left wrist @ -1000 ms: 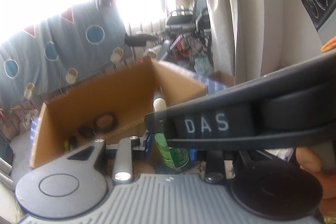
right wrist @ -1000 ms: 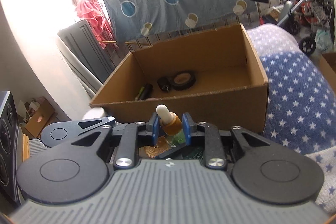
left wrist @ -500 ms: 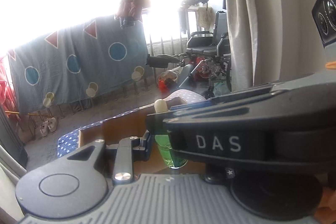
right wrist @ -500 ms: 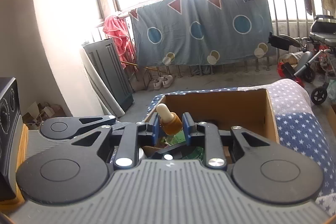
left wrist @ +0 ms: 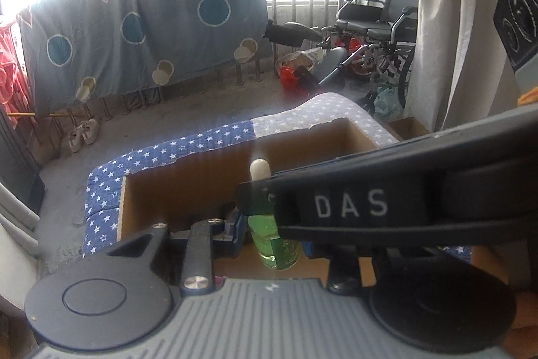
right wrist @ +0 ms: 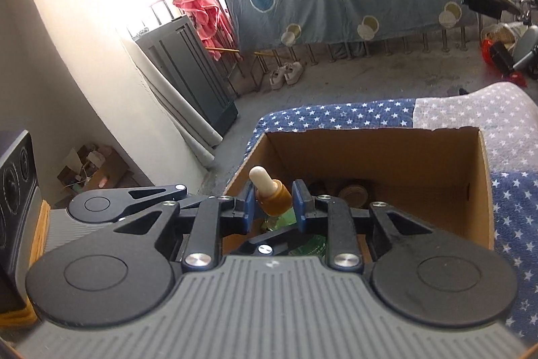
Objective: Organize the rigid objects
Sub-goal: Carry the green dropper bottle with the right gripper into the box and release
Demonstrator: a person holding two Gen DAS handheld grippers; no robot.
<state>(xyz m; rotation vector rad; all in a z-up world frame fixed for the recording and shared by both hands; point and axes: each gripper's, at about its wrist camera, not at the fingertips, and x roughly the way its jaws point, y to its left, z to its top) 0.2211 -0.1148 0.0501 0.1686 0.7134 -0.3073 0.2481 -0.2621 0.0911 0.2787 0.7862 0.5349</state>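
In the left wrist view, we see the left gripper [left wrist: 269,224] pinching the green glass body of a dropper bottle [left wrist: 274,241], one blue pad against the bottle's left side; the other pad is hidden behind the right gripper's black body, which crosses the frame from the right with the letters "DAS" on it. The bottle's white rubber bulb pokes up above that body. Behind it stands an open cardboard box [left wrist: 188,187] on a star-patterned blue and grey cover [left wrist: 101,190]. Farther back, a blue sheet with circles and triangles [left wrist: 144,32] hangs over a railing, and a wheelchair [left wrist: 380,32] stands by a curtain [left wrist: 450,22].

In the right wrist view, the right gripper [right wrist: 272,207] clamps the bottle's amber collar [right wrist: 274,197] between its blue pads, with the bulb tilted up to the left. The bottle is held just at the box's near wall [right wrist: 484,190]. Inside the box lies a round dark object [right wrist: 353,190]. The left gripper's body shows at the left.
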